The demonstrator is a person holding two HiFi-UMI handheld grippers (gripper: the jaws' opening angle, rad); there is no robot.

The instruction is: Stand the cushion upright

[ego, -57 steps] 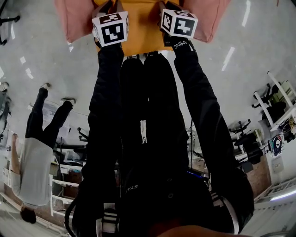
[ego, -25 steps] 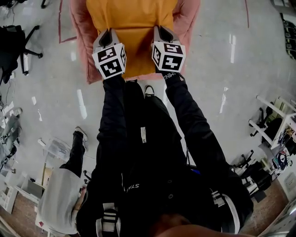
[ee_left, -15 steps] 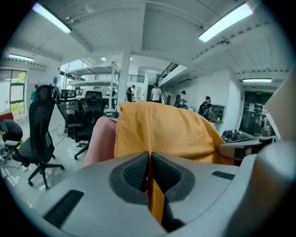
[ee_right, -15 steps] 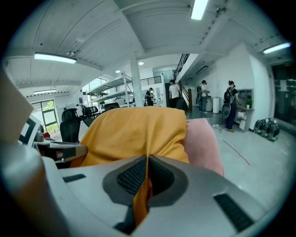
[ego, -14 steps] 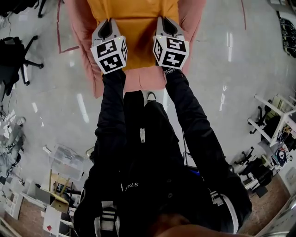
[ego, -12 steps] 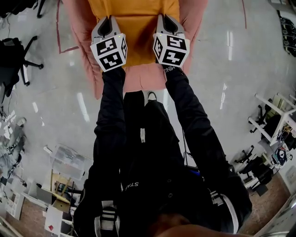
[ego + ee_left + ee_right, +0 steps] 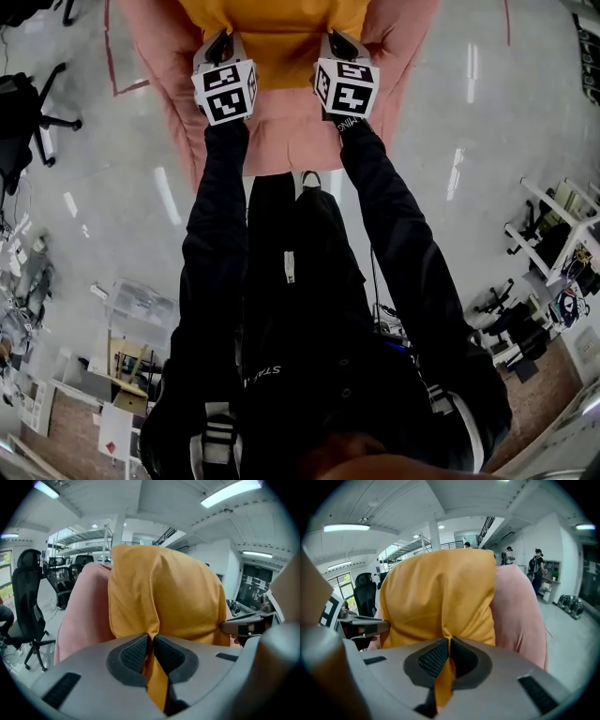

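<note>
Right now my left gripper (image 7: 151, 645) and my right gripper (image 7: 449, 649) are each clamped on a thin fold of the orange cushion (image 7: 173, 592). The cushion rises directly ahead of both sets of jaws, with a pink cushion (image 7: 84, 616) just behind it. I judge the main risk is slippage: I hold only loose cloth, not filling, so the fabric could pull free, or the soft body could sag and topple sideways.
</note>
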